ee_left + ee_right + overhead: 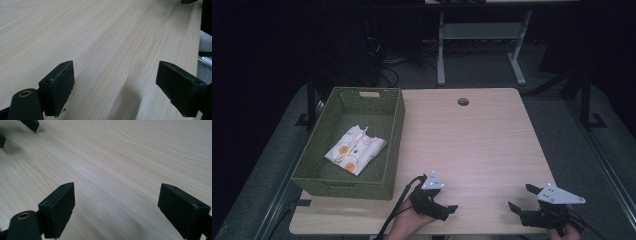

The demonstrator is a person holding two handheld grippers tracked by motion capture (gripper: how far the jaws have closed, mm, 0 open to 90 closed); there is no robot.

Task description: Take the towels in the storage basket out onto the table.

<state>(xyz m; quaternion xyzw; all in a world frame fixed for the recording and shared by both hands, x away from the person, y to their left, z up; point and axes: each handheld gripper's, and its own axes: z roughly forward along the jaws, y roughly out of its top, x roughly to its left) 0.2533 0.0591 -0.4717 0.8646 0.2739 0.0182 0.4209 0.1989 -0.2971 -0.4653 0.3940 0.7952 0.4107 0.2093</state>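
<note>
Near the front edge of the light wooden table (pixel 472 145), a hand holds my left gripper (pixel 447 202) low over the bare wood, jaws pointing right. In the left gripper view it (pixel 115 87) stands open, with only wood grain between the black pads (pixel 60 85). At the front right my right gripper (pixel 522 197) points left toward it. Its jaws (pixel 116 207) are wide apart too, and nothing lies between them. The two grippers face each other across a gap of bare wood.
A green woven basket (pixel 397 145) stands on the left part of the table and holds a folded white cloth with orange prints (pixel 355 149). A round cable hole (pixel 463 101) sits near the far edge. Desk legs and cables show in the dark beyond.
</note>
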